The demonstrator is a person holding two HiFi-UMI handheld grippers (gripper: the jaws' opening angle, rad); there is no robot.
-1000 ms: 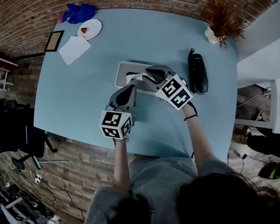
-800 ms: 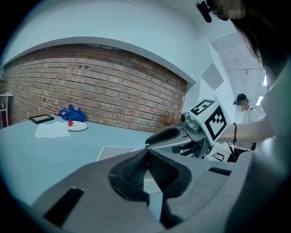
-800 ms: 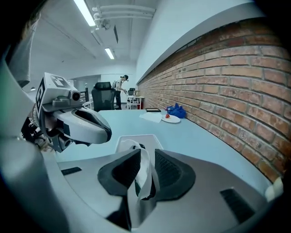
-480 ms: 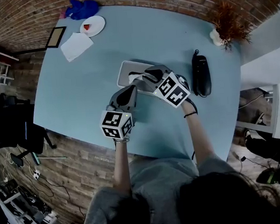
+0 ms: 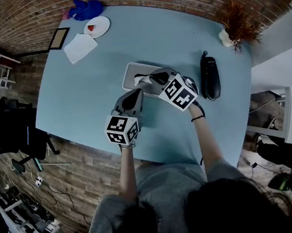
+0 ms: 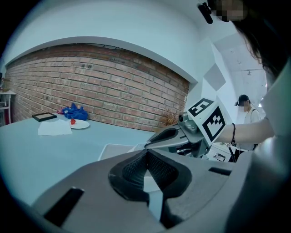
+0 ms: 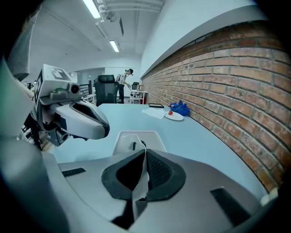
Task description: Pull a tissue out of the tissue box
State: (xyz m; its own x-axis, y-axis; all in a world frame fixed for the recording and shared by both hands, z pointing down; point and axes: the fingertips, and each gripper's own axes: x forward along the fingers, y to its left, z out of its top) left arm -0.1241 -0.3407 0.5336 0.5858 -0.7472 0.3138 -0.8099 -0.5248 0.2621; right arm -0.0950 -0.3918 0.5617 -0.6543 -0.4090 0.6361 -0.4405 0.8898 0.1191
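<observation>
The tissue box (image 5: pixel 130 72) is a flat pale box lying mid-table. My right gripper (image 5: pixel 145 80) hangs over its opening, shut on a white tissue (image 5: pixel 138 80) that rises from the slot. In the right gripper view the tissue (image 7: pixel 141 175) runs as a strip between the closed pads, with the box (image 7: pixel 136 138) just beyond. My left gripper (image 5: pixel 133 95) is shut, empty, with its tip at the box's near edge. The left gripper view shows its jaws (image 6: pixel 146 153) meeting, the box (image 6: pixel 113 150) behind them and the right gripper (image 6: pixel 169 135) above it.
A black phone (image 5: pixel 209 76) lies right of the box, with a dried plant (image 5: pixel 234 25) behind it. At the far left corner are a white paper (image 5: pixel 80 47), a plate (image 5: pixel 96 27), a blue cloth (image 5: pixel 87 9) and a small frame (image 5: pixel 58 40). Brick wall borders the table.
The right gripper has edged slightly up and right with the tissue still pinched. The left gripper has stayed put.
</observation>
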